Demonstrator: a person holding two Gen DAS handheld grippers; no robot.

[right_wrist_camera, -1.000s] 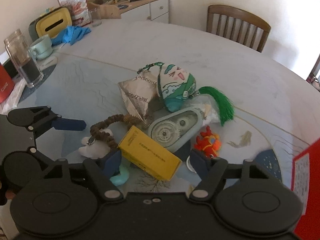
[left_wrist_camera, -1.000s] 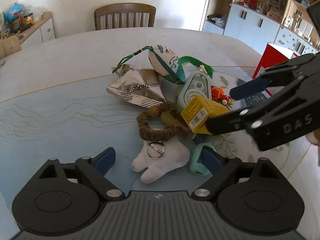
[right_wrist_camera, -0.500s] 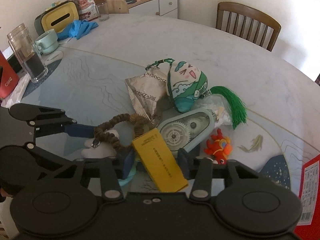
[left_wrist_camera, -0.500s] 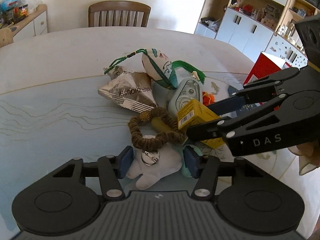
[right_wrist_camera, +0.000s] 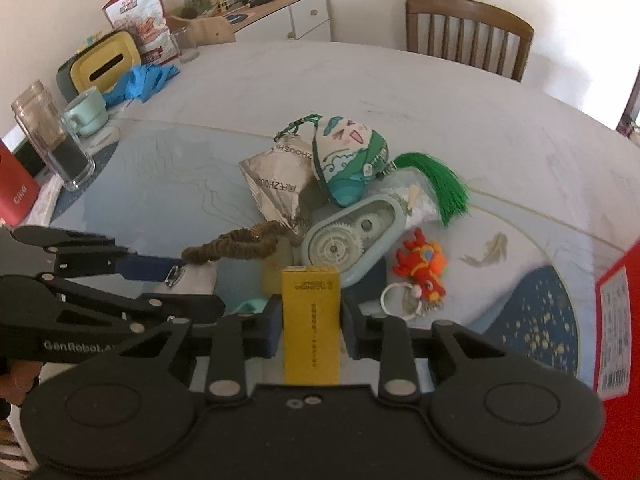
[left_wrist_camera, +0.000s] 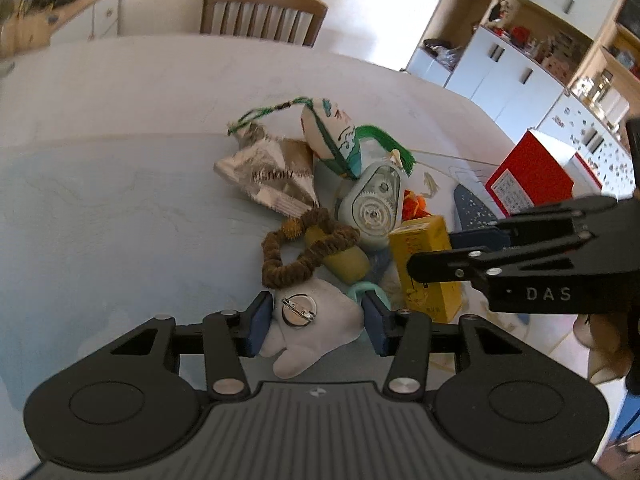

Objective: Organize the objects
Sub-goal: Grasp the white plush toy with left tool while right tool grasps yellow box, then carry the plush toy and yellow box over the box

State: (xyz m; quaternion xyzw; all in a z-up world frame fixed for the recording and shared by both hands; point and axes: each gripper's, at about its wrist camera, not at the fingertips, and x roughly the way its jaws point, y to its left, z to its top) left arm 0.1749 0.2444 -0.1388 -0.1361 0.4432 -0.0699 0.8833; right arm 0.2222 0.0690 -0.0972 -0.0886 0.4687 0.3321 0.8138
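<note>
We see the pale round tabletop (right_wrist_camera: 460, 92) spread wide, with a heap of small things near its middle. At its right edge stands a red box (left_wrist_camera: 532, 178). Our right hand-held gripper (right_wrist_camera: 310, 330) is clamped on the yellow box (right_wrist_camera: 311, 328), its blue pads pressed on both long sides; its jaws have just been closing onto it. Our left hand-held gripper (left_wrist_camera: 316, 326) has its jaws part way together, just closing, with the white plush toy (left_wrist_camera: 308, 328) between the pads; the left pad looks against it, but we cannot tell whether both pads press. In the heap, the crinkled silver snack packet (right_wrist_camera: 276, 184) lies at the left, touching the green and white plush doll (right_wrist_camera: 348, 160) with its green tassel (right_wrist_camera: 444, 188). Just in front lies the pale green correction tape dispenser (right_wrist_camera: 348, 236), beside it the brown bead bracelet (left_wrist_camera: 304, 248) above the toy, and to the right the small red and orange charm (right_wrist_camera: 422, 268)
</note>
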